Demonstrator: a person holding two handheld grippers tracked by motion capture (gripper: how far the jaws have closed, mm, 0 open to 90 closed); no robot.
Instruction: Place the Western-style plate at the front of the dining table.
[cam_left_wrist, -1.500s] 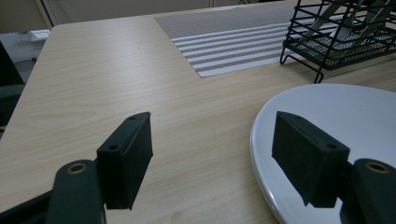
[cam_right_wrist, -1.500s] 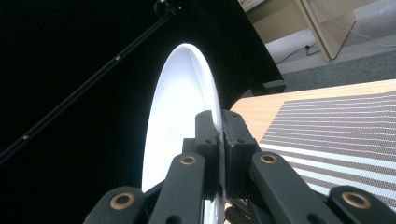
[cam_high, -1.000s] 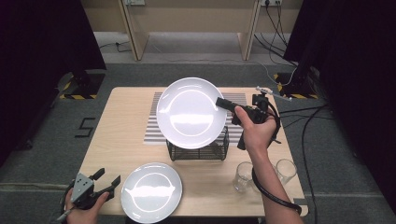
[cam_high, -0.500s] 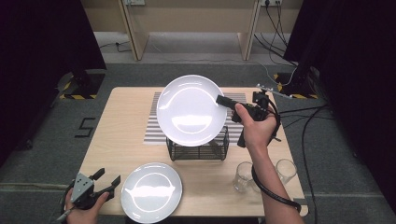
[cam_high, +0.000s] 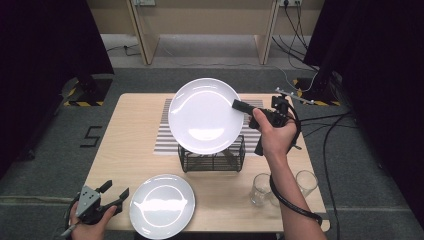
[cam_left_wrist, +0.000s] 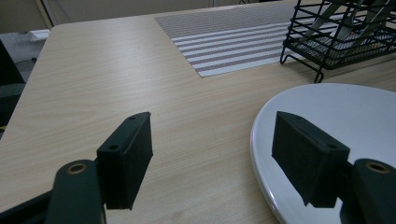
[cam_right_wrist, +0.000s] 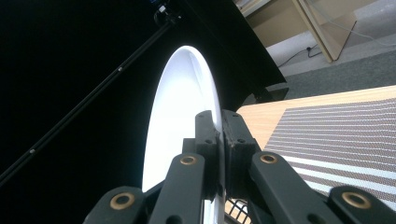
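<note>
Looking down from the high view, the right gripper (cam_high: 239, 105) is clamped on the right rim of a white dinner plate (cam_high: 205, 116), holding it tilted on edge in the air above the black wire dish rack (cam_high: 212, 157), which stands on the striped placemat (cam_high: 165, 135) near the middle of the surface (cam_high: 125, 135). A second white plate (cam_high: 162, 205) lies flat at the near edge, and the left gripper (cam_high: 114, 192) rests just beside it at the near left corner, its jaws spread wide with nothing between them. Two clear drinking glasses (cam_high: 261, 189) stand toward the near right corner. In the left gripper view, the flat plate (cam_left_wrist: 336, 135) lies partly under the right-hand jaw, with the rack (cam_left_wrist: 345, 37) farther off beyond it. In the right gripper view, the jaws are pinched tight on the thin rim of the raised plate (cam_right_wrist: 180, 121), seen edge-on. I judge the plate stiff, glazed and slippery, fairly heavy for a rim pinch and liable to chip or break if it knocks the wire; the rim is the only sensible hold, and gripped so far from its centre the plate may swing or slip, so it wants slow lowering into a slot. Against the earlier frames nothing has shifted: both hands and both plates sit as they did.
</note>
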